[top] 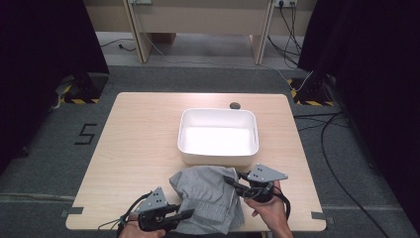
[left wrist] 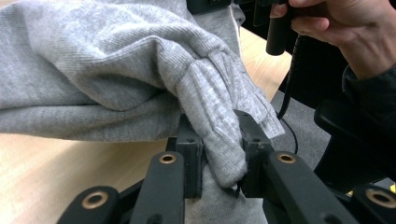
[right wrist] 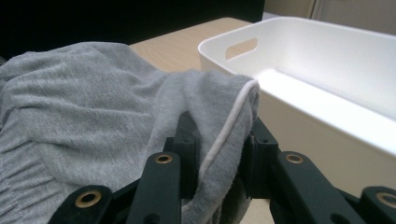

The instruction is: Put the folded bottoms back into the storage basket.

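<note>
I've got both tongs clamped on the grey garment (top: 208, 198) at the table's near edge, left gripper (left wrist: 218, 161) pinching a ribbed cuff, right gripper (right wrist: 219, 140) pinching a piped hem, probably to lift it into the white bin (top: 218, 157) just behind.

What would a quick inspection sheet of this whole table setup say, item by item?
Surface: pale wooden table, bare apart from the items below.
Job's things: crumpled grey garment at the near edge; white tub behind it, nothing seen inside.
Clutter: small dark round object at the far edge.
Grippers: left gripper has its jaws shut on a ribbed cuff; right gripper has its jaws shut on a white-piped edge.
Cables: black cables on the floor at right; more by the far wall.
Surroundings: grey carpet, black curtains, striped stand feet.
</note>
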Action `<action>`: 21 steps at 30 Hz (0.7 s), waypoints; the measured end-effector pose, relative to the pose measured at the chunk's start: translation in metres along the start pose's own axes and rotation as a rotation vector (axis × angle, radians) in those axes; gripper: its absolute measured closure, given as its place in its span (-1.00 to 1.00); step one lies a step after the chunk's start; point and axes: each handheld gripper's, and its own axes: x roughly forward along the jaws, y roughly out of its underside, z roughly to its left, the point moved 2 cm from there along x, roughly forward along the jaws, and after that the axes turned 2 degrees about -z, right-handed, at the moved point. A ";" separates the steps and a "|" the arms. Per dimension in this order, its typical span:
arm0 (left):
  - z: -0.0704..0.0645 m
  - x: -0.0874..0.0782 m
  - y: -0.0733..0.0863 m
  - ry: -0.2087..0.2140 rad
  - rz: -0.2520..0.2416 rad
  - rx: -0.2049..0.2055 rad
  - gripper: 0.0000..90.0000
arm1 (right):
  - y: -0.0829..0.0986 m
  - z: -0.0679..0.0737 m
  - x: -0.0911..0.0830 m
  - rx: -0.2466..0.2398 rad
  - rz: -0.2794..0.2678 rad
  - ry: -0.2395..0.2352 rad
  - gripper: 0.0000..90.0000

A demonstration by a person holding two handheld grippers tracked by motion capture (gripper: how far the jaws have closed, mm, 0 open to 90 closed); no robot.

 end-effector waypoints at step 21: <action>-0.005 -0.007 -0.065 0.042 -0.050 0.072 0.64 | -0.056 -0.010 -0.029 -0.044 -0.094 0.044 0.60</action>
